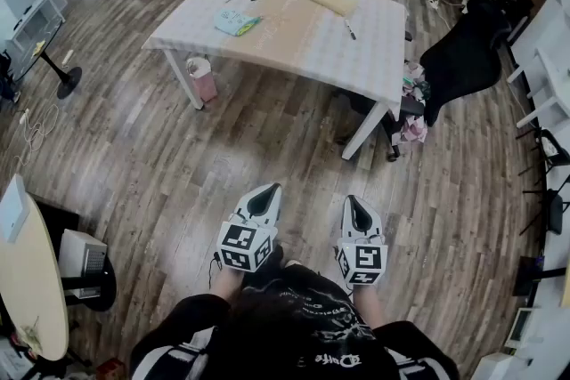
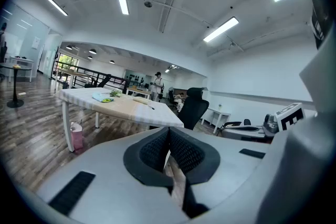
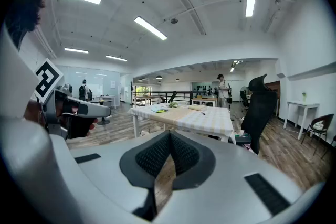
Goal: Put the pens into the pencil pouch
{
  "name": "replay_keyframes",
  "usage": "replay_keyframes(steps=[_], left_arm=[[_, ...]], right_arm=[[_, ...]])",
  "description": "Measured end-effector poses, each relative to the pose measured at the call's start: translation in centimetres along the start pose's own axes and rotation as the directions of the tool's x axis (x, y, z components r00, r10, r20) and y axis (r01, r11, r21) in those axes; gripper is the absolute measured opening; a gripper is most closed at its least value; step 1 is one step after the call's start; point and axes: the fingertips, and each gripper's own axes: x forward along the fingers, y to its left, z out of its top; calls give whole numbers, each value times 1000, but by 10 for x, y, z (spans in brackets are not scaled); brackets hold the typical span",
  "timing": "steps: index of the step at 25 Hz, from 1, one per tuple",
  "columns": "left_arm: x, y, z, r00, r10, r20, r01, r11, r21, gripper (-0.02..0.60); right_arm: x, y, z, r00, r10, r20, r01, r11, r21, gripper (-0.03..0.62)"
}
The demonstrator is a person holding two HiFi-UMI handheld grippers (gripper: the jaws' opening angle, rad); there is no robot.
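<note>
1. The head view looked steeply down from above the person. The left tool (image 1: 266,190) and right tool (image 1: 353,201) sat near its bottom edge, and the worktop (image 1: 294,31) lay well apart near the top.
2. The left gripper view rode on the left tool and faced almost level along its closed jaws toward the distant worktop.
3. The right gripper view did likewise from the right tool.
4. All three shared the worktop and the black chair (image 1: 463,58). Each gripper view caught the other tool at its edge.
</note>
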Motion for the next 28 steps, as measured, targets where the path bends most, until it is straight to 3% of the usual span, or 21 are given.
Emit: replay_keyframes(steps=[9, 16, 20, 28], left_arm=[[-2, -6, 8, 1000, -12, 23, 11, 999, 30, 20], [9, 21, 17, 999, 3, 40, -3, 1000, 21, 20], [19, 40, 21, 999, 8, 50, -9, 1000, 8, 23], [35, 80, 37, 998, -3, 57, 3, 1000, 4, 267]], right_arm=[[-5, 10, -4, 1000, 12, -12, -12, 1000, -9, 8], [16, 3, 2, 1000, -29, 4, 29, 999, 20, 11], [33, -1, 4, 1000, -21, 5, 21, 999, 42, 140], [63, -7, 15, 999, -48, 10, 47, 997, 65, 268]])
